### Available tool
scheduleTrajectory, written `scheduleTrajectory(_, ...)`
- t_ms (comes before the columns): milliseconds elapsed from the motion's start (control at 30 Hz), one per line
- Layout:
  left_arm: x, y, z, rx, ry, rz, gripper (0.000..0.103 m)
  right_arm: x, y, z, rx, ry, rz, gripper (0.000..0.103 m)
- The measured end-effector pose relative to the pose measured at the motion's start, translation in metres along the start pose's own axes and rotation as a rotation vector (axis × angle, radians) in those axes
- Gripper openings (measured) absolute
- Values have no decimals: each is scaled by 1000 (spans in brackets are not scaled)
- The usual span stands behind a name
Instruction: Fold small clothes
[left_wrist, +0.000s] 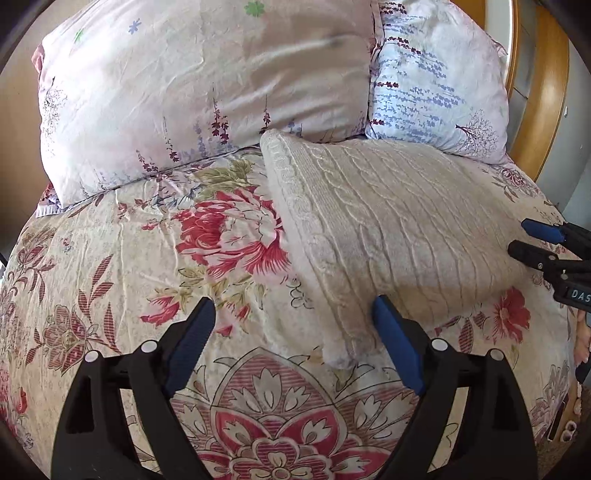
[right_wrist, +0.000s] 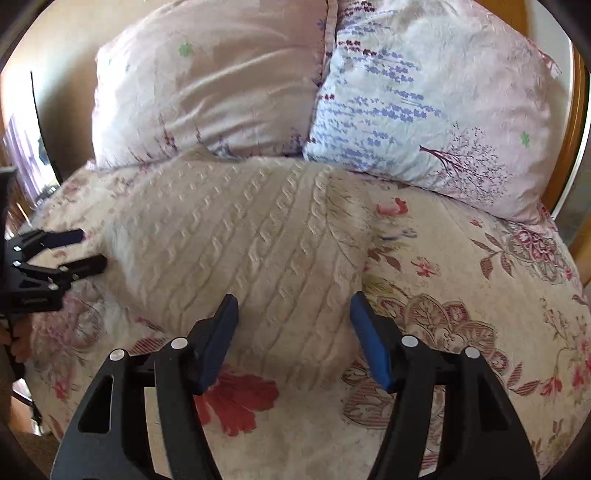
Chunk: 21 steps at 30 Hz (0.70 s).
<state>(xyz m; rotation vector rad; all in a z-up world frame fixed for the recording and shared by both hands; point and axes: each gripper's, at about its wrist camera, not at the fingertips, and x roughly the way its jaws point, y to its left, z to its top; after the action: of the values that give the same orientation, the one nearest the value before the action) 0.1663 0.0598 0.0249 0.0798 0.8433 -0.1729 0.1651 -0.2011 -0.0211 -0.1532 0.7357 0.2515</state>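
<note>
A cream cable-knit sweater (left_wrist: 388, 229) lies folded into a flat rectangle on the floral bedspread (left_wrist: 129, 266), its far edge against the pillows. My left gripper (left_wrist: 295, 325) is open just above the spread, and the sweater's near left corner lies beside its right finger without being pinched. In the right wrist view the sweater (right_wrist: 240, 240) fills the middle. My right gripper (right_wrist: 293, 317) stands open over its near right edge, with the knit between the fingers and not pressed. Each gripper also shows in the other's view: the right gripper (left_wrist: 517, 236) and the left gripper (right_wrist: 92, 248).
Two pillows lean at the head of the bed, a pale pink one (left_wrist: 192, 85) and a white one with blue sprigs (left_wrist: 436, 81). A curved wooden headboard (left_wrist: 543, 96) rises behind them. The bedspread (right_wrist: 461, 350) drops away at the near and side edges.
</note>
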Motion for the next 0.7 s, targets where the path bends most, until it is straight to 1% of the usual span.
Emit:
scheduleTrajectory(33,2,2,-1,-10,7,-6,88,8,-1,-3,-5,34,-25,64)
scheduleTrajectory(100,4,5,-2,-30,18,-15,88,14,-9,-8,43,47,5,64)
scheduleTrajectory(167,5,5,-2,-19,15,-1,90,16,-15,-7,79,59,23,66)
scheduleTrajectory(200,6,4,-3,-9,11,15,92,17,-15,-7,77,57,16,70)
scheduleTrajectory(233,6,4,-4,-7,8,19,92,17,-15,-8,72,53,3,72)
scheduleTrajectory(333,-1,7,-6,-49,5,-19,92,9,-18,-10,113,33,5,73)
scheduleTrajectory(367,-6,6,-8,-56,-4,-32,92,3,-17,-12,127,16,12,76)
scheduleTrajectory(400,-11,5,-10,-59,-16,-35,92,-3,-17,-14,140,1,13,82)
scheduleTrajectory(433,-15,3,-12,-62,-27,-31,92,-9,-18,-16,151,-14,11,85)
scheduleTrajectory(467,-19,0,-15,-69,-36,-29,93,-14,-18,-18,160,-26,8,89)
scheduleTrajectory(500,-23,-3,-18,-81,-46,-31,96,-19,-18,-19,163,-37,10,94)
scheduleTrajectory(567,-28,-10,-23,-104,-54,-49,99,-28,-15,-22,158,-61,15,97)
scheduleTrajectory(633,-28,-17,-26,-119,-41,-49,101,-34,-9,-24,148,-67,-24,102)
scheduleTrajectory(700,-24,-23,-27,-119,-17,-34,101,-36,-3,-25,131,-67,-78,102)
